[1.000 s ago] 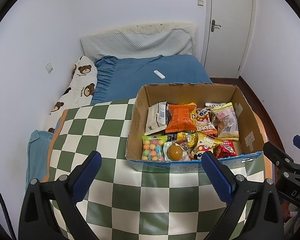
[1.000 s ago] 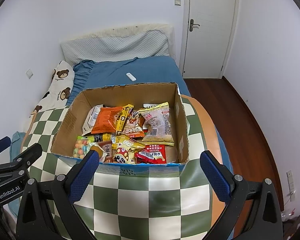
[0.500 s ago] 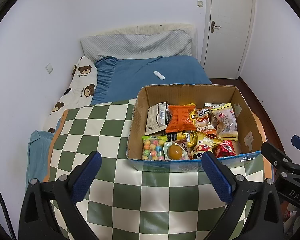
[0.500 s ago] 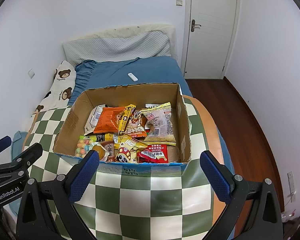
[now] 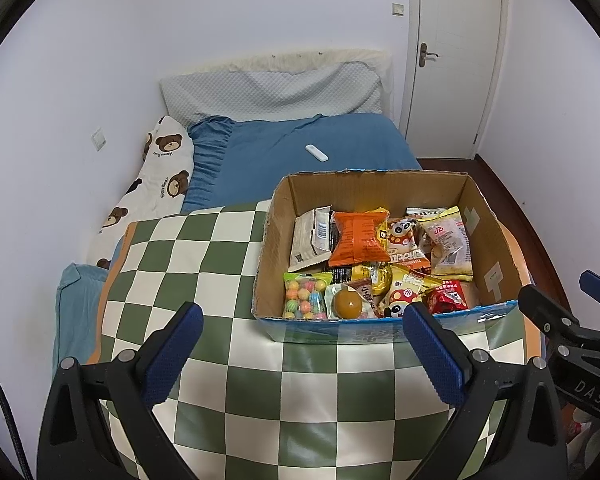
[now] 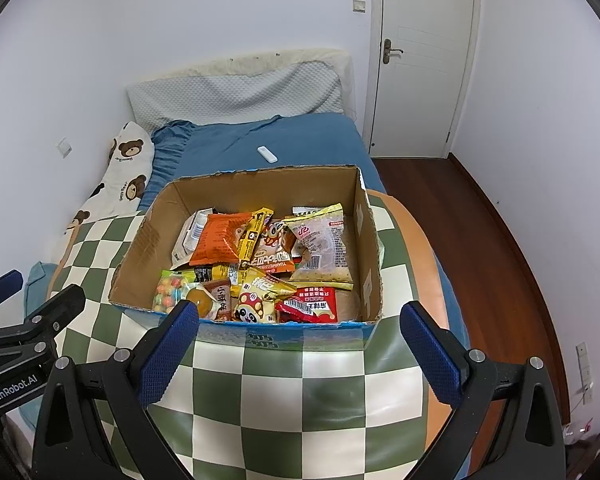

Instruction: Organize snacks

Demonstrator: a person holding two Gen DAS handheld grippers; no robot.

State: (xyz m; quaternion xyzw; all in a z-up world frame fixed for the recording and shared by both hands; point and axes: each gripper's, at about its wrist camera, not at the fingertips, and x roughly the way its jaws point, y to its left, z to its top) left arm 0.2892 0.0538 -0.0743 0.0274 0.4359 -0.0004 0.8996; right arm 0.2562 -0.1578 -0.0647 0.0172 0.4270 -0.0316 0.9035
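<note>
An open cardboard box (image 5: 278, 216) (image 6: 366, 216) stands on a green and cream checkered cloth (image 5: 188, 264) (image 6: 300, 392). It holds several snack packets: an orange bag (image 5: 358, 238) (image 6: 218, 240), a bag of coloured candy balls (image 5: 305, 296) (image 6: 168, 290), a red packet (image 5: 448, 302) (image 6: 314, 304) and a clear yellow-edged packet (image 5: 448, 246) (image 6: 324, 246). My left gripper (image 5: 300, 354) is open and empty, just short of the box. My right gripper (image 6: 298, 354) is open and empty, at the box's near wall.
Behind the box lies a bed with a blue sheet (image 5: 300, 144) (image 6: 260, 136), a white remote (image 5: 316, 153) (image 6: 267, 154), a grey pillow (image 5: 272, 92) and a bear-print pillow (image 5: 156, 184). A white door (image 6: 420, 60) and wood floor (image 6: 480, 240) are at the right.
Both grippers have drawn back slightly from the box and shifted a little; both stay open. The box and snacks have not moved.
</note>
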